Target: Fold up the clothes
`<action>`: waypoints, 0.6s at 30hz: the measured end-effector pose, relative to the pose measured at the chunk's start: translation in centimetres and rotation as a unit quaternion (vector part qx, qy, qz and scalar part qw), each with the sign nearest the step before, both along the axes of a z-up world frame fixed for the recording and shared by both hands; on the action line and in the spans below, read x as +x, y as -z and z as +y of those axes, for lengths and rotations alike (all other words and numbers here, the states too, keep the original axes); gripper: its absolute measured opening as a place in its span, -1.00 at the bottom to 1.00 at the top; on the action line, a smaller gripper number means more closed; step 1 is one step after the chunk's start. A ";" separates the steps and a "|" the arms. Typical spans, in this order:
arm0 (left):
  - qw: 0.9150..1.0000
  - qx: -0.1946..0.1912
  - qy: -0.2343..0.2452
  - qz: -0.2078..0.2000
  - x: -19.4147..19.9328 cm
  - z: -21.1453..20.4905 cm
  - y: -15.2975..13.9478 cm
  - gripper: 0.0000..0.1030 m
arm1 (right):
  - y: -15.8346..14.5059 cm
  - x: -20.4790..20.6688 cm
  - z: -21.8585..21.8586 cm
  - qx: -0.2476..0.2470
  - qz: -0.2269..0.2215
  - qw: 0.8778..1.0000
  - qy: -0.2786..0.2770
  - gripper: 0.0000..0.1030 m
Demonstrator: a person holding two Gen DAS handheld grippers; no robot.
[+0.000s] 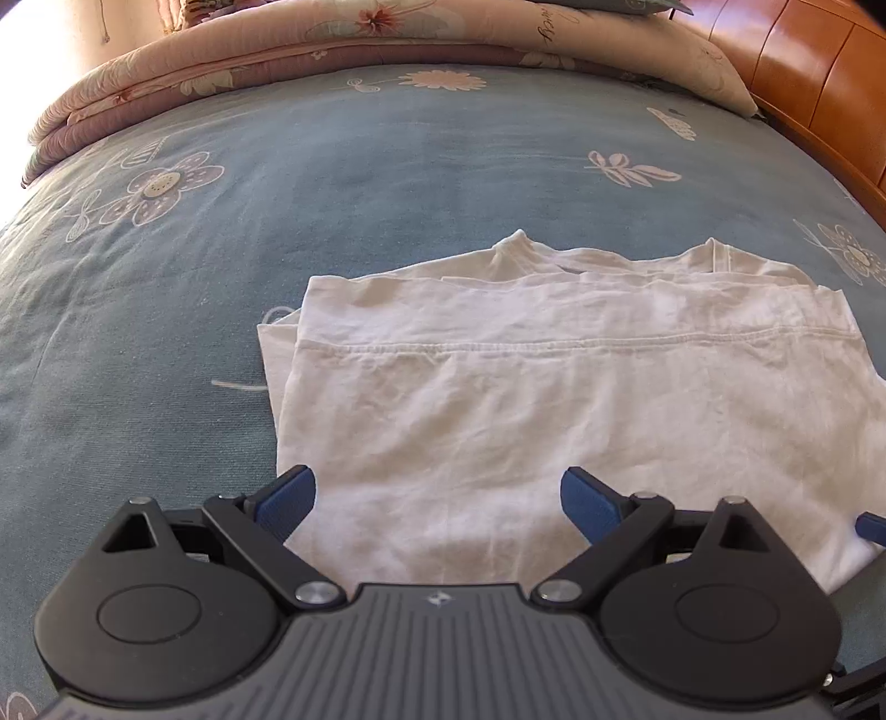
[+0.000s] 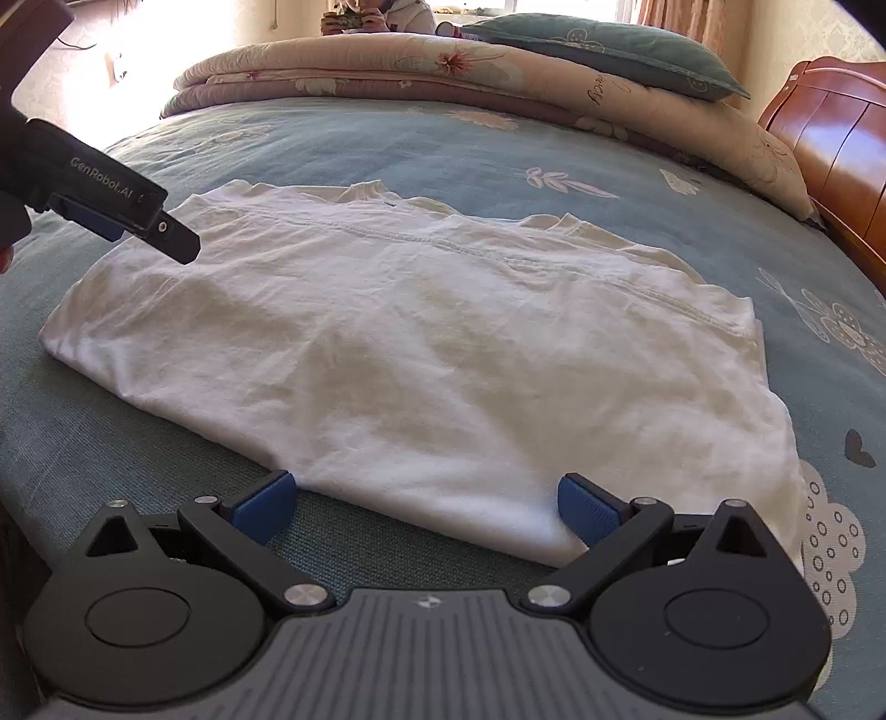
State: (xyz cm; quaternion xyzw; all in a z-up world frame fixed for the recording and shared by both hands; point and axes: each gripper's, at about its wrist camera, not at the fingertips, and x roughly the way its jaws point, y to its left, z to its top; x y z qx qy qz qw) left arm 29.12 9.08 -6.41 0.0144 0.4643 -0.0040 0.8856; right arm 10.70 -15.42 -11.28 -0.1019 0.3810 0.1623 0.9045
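The white T-shirt point(image 2: 354, 343) lies folded on the blue flowered bedsheet point(image 1: 332, 166), its bottom hem stitched across the top layer and the collar point(image 1: 609, 260) peeking out at the far edge. I see my left gripper point(image 1: 437, 498) hovering over the near part of the shirt, its blue pads point(image 1: 288, 498) spread wide with nothing pinched between them. My right gripper point(image 2: 423, 504) sits at the shirt's near folded edge, jaws spread as far as they go; its right-hand pad overlaps the cloth edge, but whether it touches I cannot tell, and the other is over bare sheet.

Only the right wrist view shows me the left gripper from outside: a black body lettered "GenRobot.AI", reaching in over the shirt's far left corner. It also shows the shirt's whole outline, which the left view cuts off at the right edge. A sliver of blue at that right edge of the left view may be the other gripper's pad.

Beyond the shirt, a folded pink floral quilt point(image 2: 387, 72) runs along the far side of the bed, with a green pillow point(image 2: 609, 50) on top. A wooden headboard point(image 2: 830, 138) stands at the right. Behind the quilt a person point(image 2: 382, 16) is partly visible.
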 end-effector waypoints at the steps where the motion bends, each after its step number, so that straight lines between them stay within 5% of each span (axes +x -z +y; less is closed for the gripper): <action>1: 1.000 0.002 -0.001 0.004 0.6 0.0 0.3 0.85 | 0.0 0.0 0.1 -0.004 -0.001 1.000 -0.003 1.00; 18: 1.000 -0.014 0.000 0.011 -0.7 0.9 -0.2 0.85 | 0.3 0.0 -0.3 0.007 -0.006 1.000 -0.008 1.00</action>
